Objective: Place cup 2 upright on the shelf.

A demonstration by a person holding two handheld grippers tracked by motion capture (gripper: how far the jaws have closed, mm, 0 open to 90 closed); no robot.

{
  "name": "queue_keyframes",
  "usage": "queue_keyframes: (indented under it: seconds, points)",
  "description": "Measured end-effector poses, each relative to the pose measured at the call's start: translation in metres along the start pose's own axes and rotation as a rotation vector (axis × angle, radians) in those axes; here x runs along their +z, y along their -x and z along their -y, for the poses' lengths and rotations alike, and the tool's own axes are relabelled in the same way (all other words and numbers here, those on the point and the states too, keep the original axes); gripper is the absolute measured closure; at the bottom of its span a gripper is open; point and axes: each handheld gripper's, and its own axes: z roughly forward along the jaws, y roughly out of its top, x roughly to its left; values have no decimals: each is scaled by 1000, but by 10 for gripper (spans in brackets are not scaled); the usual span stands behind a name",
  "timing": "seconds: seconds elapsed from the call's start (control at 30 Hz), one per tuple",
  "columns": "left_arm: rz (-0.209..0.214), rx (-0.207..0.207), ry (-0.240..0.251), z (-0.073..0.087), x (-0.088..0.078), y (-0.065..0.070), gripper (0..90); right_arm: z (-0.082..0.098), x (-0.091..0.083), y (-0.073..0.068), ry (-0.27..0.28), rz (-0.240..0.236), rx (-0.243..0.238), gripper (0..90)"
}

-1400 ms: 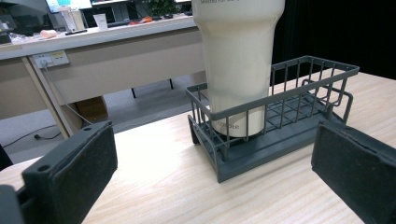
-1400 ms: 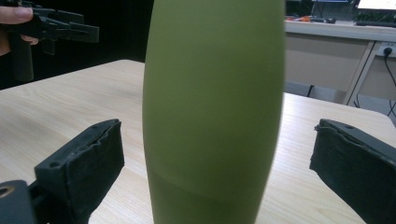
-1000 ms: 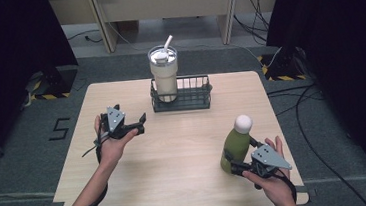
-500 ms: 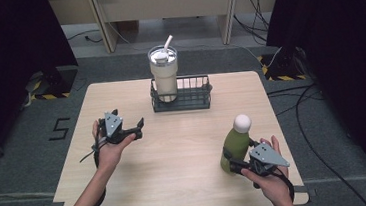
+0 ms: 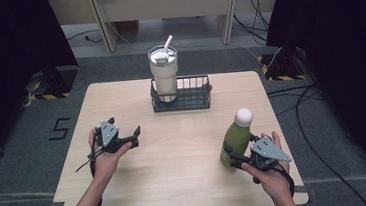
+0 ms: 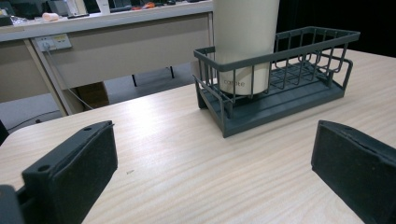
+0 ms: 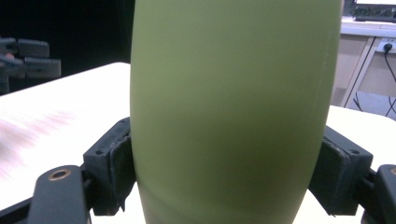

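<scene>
A green bottle (image 5: 235,141) with a round white cap (image 5: 244,117) stands near the table's front right corner. My right gripper (image 5: 232,162) is shut on its lower body. In the right gripper view the bottle (image 7: 233,107) sits between both pads (image 7: 114,161), which press its sides. My left gripper (image 5: 133,137) is held low over the left part of the table, open with nothing in it. In the left gripper view its jaws stand wide apart over bare wood (image 6: 215,172), pointing toward the basket.
A dark wire basket (image 5: 194,100) stands at the table's back middle, with a cream tumbler (image 5: 164,77) with lid and straw in its left end. The left gripper view shows the basket (image 6: 299,70) and tumbler (image 6: 243,42) close ahead. A desk stands beyond the table.
My left gripper has drifted slightly toward the near edge of the table, still open. The right gripper and the bottle have hardly moved.
</scene>
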Motion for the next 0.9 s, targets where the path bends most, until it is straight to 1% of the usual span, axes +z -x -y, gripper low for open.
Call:
queue_keyframes:
  seconds: [0.07,0.2,0.5,0.73,0.9]
  points:
    - [-2,-7,3,1,-2,0,0,-4,1,1,8,3,0,211]
    - [-7,-2,2,3,-4,0,0,-9,3,1,17,5,6,211]
    - [-11,-9,-2,5,-6,-2,0,-20,12,2,38,13,3,211]
    - [-12,-7,-8,7,-5,-1,0,-27,23,6,43,31,17,211]
    - [-12,-8,-9,8,-5,-1,0,-31,30,9,45,38,14,211]
